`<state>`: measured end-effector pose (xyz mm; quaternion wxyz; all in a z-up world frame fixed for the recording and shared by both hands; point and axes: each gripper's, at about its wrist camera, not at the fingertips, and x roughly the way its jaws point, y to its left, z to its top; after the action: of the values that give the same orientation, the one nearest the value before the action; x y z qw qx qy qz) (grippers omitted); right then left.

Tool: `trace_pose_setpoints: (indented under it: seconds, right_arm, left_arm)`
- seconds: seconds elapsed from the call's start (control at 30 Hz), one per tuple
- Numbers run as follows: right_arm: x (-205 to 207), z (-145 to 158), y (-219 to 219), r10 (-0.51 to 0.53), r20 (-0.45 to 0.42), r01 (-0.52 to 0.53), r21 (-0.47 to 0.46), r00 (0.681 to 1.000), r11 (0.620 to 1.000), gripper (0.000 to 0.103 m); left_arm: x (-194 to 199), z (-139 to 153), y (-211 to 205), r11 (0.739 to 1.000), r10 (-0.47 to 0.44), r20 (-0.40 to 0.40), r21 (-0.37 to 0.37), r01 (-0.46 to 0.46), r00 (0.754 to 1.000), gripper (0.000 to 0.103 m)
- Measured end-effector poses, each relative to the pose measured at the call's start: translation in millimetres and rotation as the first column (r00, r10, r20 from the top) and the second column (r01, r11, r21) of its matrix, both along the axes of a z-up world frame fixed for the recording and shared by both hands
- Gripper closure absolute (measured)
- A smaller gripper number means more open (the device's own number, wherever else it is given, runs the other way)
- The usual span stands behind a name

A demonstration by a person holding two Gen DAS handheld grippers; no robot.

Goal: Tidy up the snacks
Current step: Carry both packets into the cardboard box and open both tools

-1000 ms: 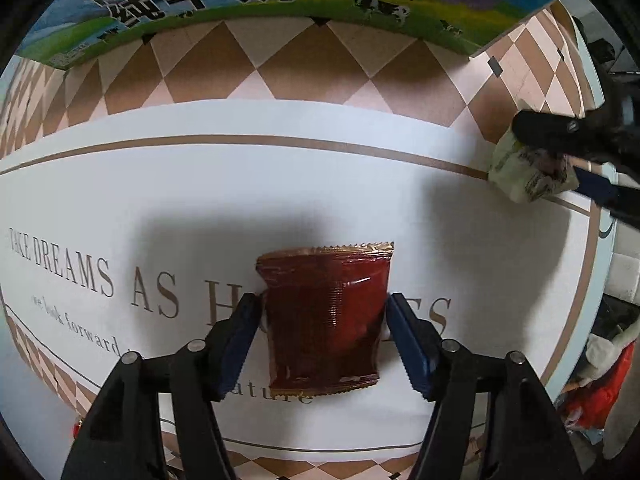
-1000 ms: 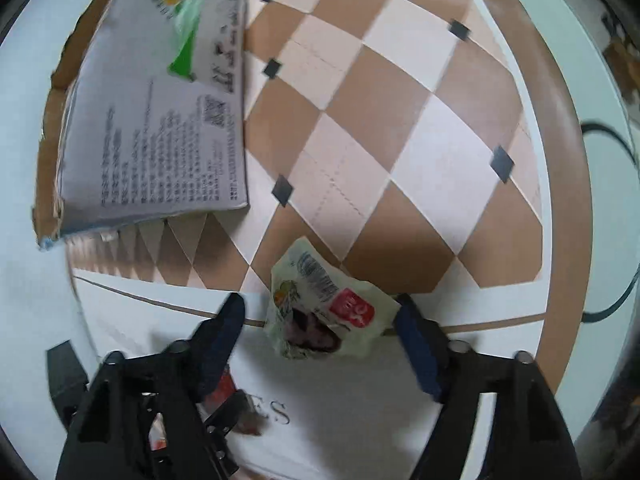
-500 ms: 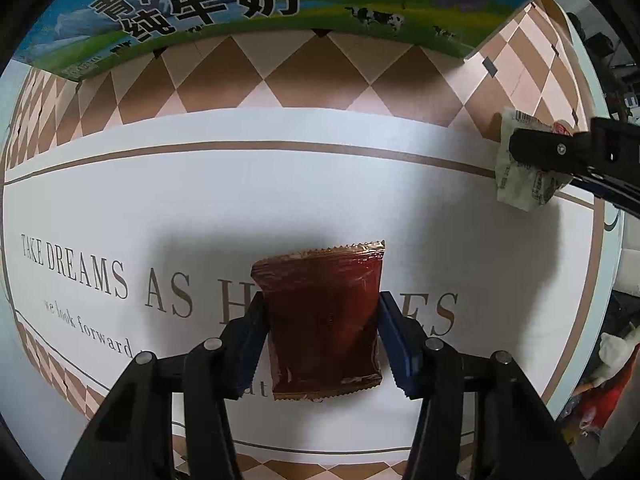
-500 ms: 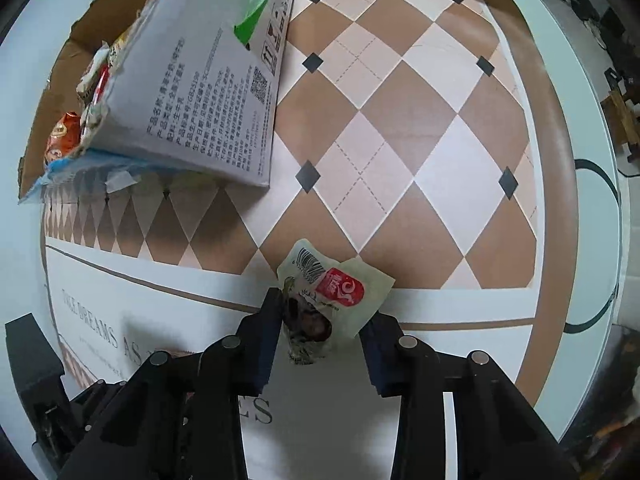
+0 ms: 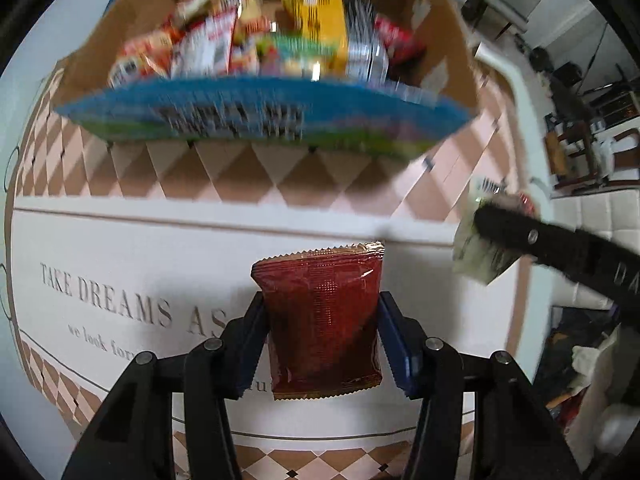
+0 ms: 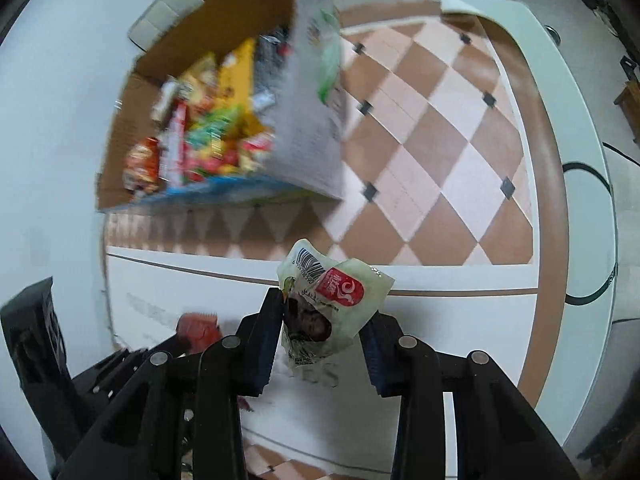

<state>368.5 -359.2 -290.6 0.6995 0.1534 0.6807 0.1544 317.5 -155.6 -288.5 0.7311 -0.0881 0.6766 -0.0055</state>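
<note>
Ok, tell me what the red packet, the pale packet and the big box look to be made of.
Red packet: glossy plastic or foil film, judging by the sheen and crimped, serrated end seals.
Pale packet: thin, crinkled plastic film with a printed barcode.
Big box: corrugated cardboard, it seems; plain brown inside, printed outside.

On the white bench (image 5: 120,248), left of the red packet (image 5: 320,316), grey capitals read "TAKE DREAMS AS" with smaller "we look for" beneath, while the box (image 5: 260,120) front's lettering is too blurred and the pale packet (image 6: 332,300) shows an unreadable barcode.
</note>
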Motion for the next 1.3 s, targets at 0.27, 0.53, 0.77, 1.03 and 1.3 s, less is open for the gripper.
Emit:
trace_pose_setpoints:
  seconds: [0.27, 0.53, 0.77, 1.03, 1.3]
  right_arm:
    - [16, 79, 15, -0.048, 0.088, 0.040, 0.088, 0.995, 0.995, 0.063]
    - [76, 110, 43, -0.105, 0.162, 0.092, 0.082, 0.981, 0.992, 0.063]
    - [160, 92, 69, -0.116, 0.193, 0.123, -0.024, 0.974, 0.992, 0.063]
    - [229, 49, 87, -0.106, 0.165, 0.134, -0.169, 0.981, 0.977, 0.063]
    - [255, 14, 84, -0.139, 0.092, 0.158, -0.252, 0.986, 0.955, 0.055]
  left_arm:
    - [61, 84, 31, 0.998, -0.037, 0.117, -0.043, 0.042, 0.993, 0.052]
    - [167, 104, 53, 0.997, -0.082, 0.172, 0.000, 0.083, 0.982, 0.052]
    - [255, 71, 72, 0.994, -0.110, 0.113, 0.035, 0.107, 0.987, 0.052]
    - [309, 17, 77, 0.990, -0.134, -0.003, 0.030, 0.134, 0.991, 0.051]
    - [322, -6, 77, 0.989, -0.142, -0.064, 0.032, 0.144, 0.988, 0.043]
